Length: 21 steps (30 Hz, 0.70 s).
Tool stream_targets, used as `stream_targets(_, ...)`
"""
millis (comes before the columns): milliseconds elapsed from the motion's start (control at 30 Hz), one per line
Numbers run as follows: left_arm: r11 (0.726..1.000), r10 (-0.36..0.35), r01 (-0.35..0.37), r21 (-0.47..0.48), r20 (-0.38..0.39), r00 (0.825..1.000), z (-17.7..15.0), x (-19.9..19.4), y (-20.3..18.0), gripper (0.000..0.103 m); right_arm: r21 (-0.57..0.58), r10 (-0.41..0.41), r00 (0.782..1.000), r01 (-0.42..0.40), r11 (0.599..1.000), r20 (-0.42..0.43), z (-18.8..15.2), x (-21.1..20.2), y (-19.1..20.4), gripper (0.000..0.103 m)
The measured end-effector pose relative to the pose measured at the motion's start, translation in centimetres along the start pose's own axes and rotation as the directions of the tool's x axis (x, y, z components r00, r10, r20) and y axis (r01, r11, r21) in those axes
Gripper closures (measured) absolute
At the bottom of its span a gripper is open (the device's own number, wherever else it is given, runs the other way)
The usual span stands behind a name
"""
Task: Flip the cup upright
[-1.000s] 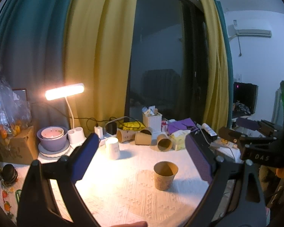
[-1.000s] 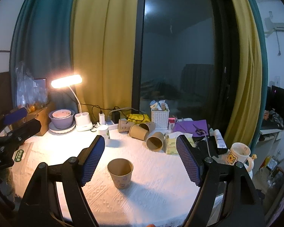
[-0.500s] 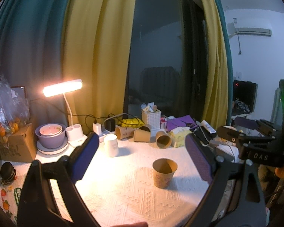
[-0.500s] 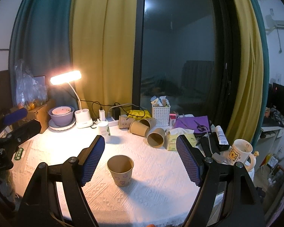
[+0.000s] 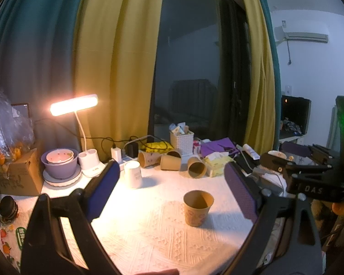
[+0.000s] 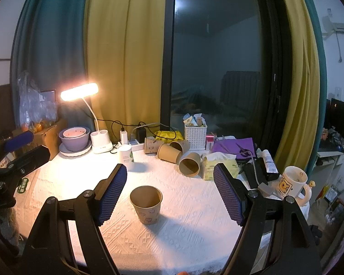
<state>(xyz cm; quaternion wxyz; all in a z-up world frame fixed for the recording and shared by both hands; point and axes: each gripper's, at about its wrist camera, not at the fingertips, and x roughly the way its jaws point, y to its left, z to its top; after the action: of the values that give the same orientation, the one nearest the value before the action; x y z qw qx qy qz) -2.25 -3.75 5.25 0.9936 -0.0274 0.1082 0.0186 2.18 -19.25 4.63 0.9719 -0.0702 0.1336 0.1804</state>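
Observation:
A brown paper cup stands upright, mouth up, on the white tablecloth; it also shows in the right wrist view. My left gripper is open and empty, held back above and short of the cup. My right gripper is open and empty, also back from the cup, which sits between its jaws in the picture. The right gripper's body shows at the right of the left wrist view. The left gripper shows at the left of the right wrist view.
Three paper cups lie on their sides at the back by a white basket. A white cup, desk lamp, purple bowl, tissue pack and mug stand around the table.
Both grippers have risen and drawn back a little from the table. The cup stands unmoved.

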Motion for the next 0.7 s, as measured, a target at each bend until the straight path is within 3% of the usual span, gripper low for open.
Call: stream_targets(700, 1.000, 0.000, 0.000, 0.000, -0.002, 1.000, 0.00, 0.09, -0.06, 0.010, 0.002, 0.000, 1.000, 0.000, 1.000, -0.004, -0.08, 0.19, 0.06, 0.022)
